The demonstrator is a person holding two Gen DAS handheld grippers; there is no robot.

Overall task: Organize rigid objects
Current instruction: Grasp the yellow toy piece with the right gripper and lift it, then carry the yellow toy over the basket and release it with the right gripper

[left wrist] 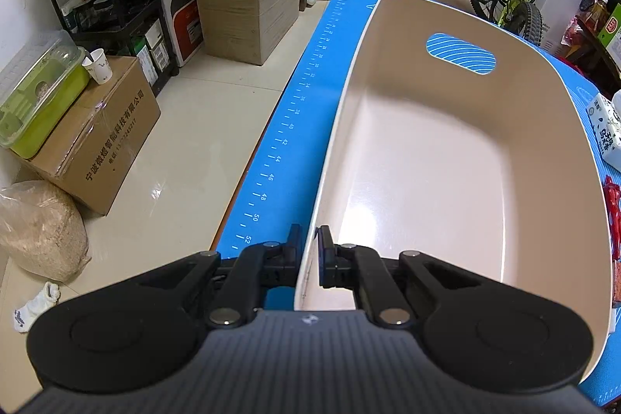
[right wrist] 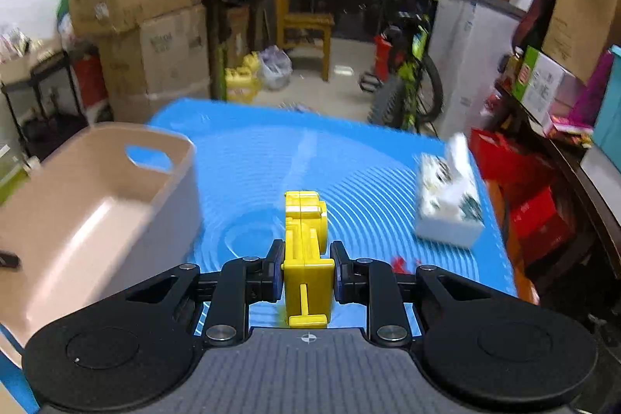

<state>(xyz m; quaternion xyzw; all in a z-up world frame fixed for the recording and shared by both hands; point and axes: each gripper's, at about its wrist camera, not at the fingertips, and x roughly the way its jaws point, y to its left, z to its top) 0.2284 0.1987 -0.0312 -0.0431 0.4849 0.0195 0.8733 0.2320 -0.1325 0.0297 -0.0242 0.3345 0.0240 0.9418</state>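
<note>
Beige plastic filled most of our left wrist view: the basket (left wrist: 446, 157) sat on the blue mat (left wrist: 287, 126), nothing visible on its floor, and our left gripper (left wrist: 309, 251) was clamped on its near rim, one finger outside the wall and one inside. From the right wrist view, our right gripper (right wrist: 306, 266) had its pads pressed against both sides of a yellow toy (right wrist: 306, 247), which we held raised over the mat, to the right of the basket. A tissue box (right wrist: 450, 200) lay further right on the mat, and something small and red (right wrist: 399, 263) showed just behind a right finger, too blurred to identify.
</note>
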